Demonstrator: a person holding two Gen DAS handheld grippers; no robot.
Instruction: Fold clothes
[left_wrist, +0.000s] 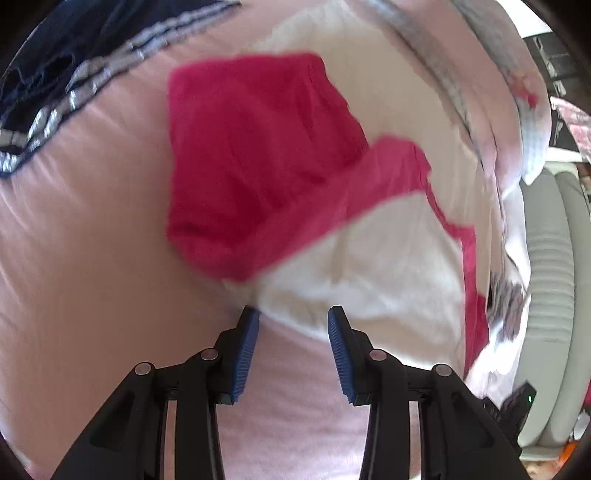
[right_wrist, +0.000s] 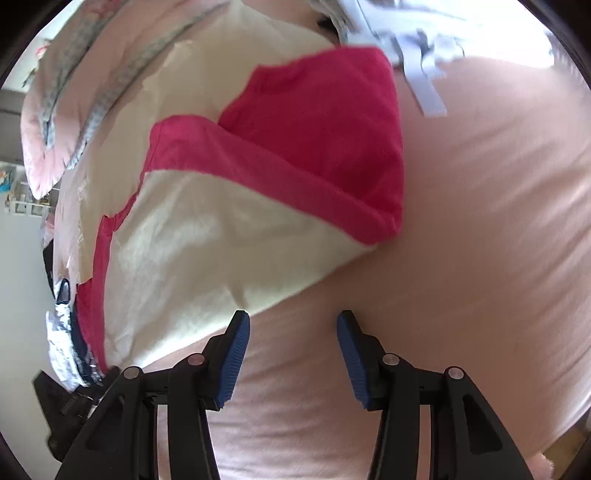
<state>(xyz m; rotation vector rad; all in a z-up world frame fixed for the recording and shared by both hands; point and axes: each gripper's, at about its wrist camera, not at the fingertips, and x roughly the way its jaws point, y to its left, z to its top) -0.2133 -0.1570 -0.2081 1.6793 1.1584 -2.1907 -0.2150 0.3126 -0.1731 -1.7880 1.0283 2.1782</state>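
The cream-and-red garment (left_wrist: 354, 280) lies limp on the pink bed sheet (left_wrist: 85, 258) just ahead of both jaws, which stand apart and empty; soft and light, it is best pinched at its near hem.

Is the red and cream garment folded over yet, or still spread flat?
Folded: the garment's red part lies doubled over the cream part.
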